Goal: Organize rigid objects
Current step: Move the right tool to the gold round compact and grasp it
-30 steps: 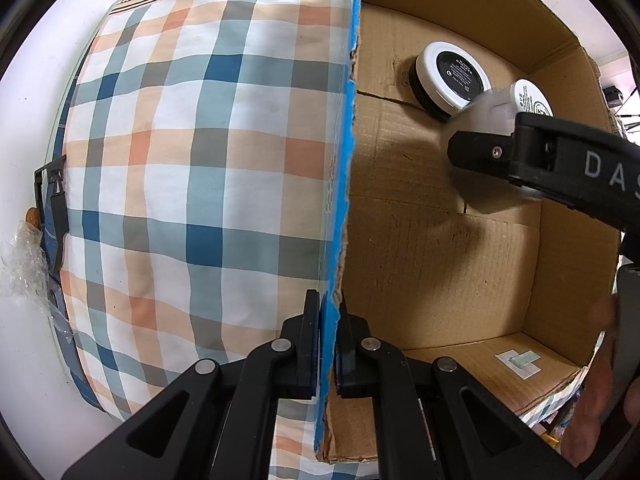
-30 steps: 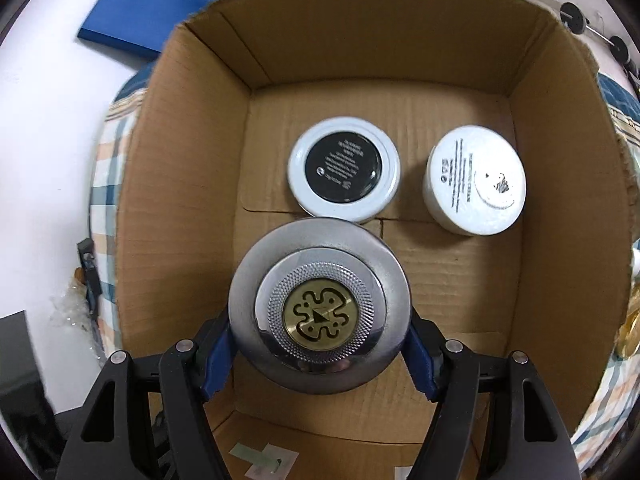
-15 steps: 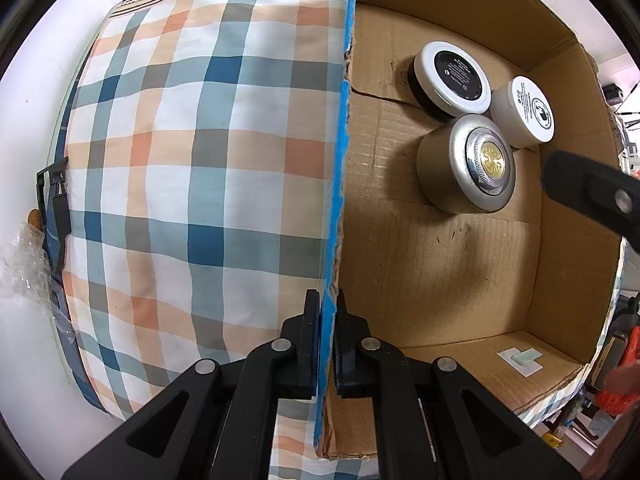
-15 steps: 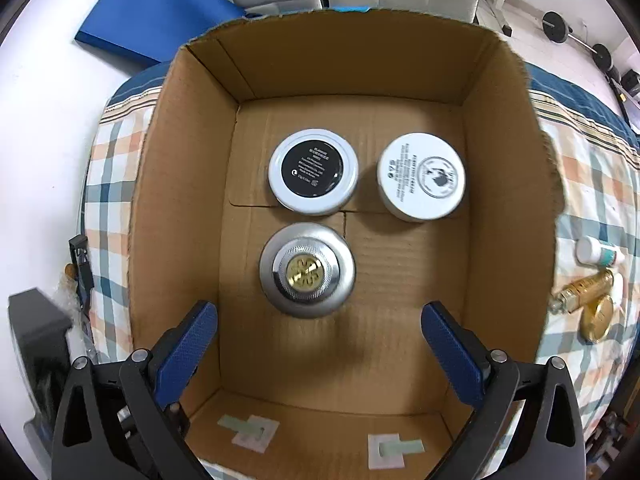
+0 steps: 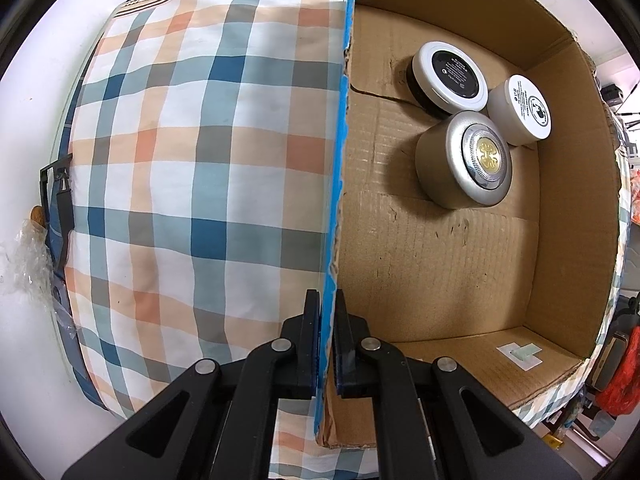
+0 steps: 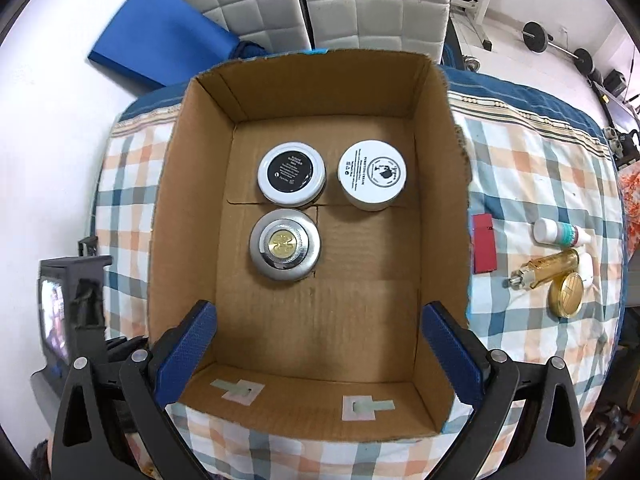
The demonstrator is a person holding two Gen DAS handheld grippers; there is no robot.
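An open cardboard box [image 6: 192, 208] stands on a checked cloth. Inside it are a silver jar with a gold emblem [image 6: 285, 250] [image 5: 466, 164], a black-lidded white jar [image 6: 291, 173] [image 5: 448, 76] and a white jar [image 6: 372, 174] [image 5: 524, 108]. My left gripper [image 5: 328, 320] is shut on the box's blue-edged left wall [image 5: 338, 160]. My right gripper [image 6: 320, 336] is open and empty, high above the box's near half.
On the cloth right of the box lie a red flat case [image 6: 483, 248], a small white bottle [image 6: 560, 233], a gold perfume bottle [image 6: 548, 270] and a round gold compact [image 6: 566, 295]. A blue mat [image 6: 156, 52] and grey cushions [image 6: 312, 0] lie behind the table.
My right gripper let go of the silver jar on the box floor, opened, and pulled up and back out of the box. My left gripper has kept its hold on the wall.
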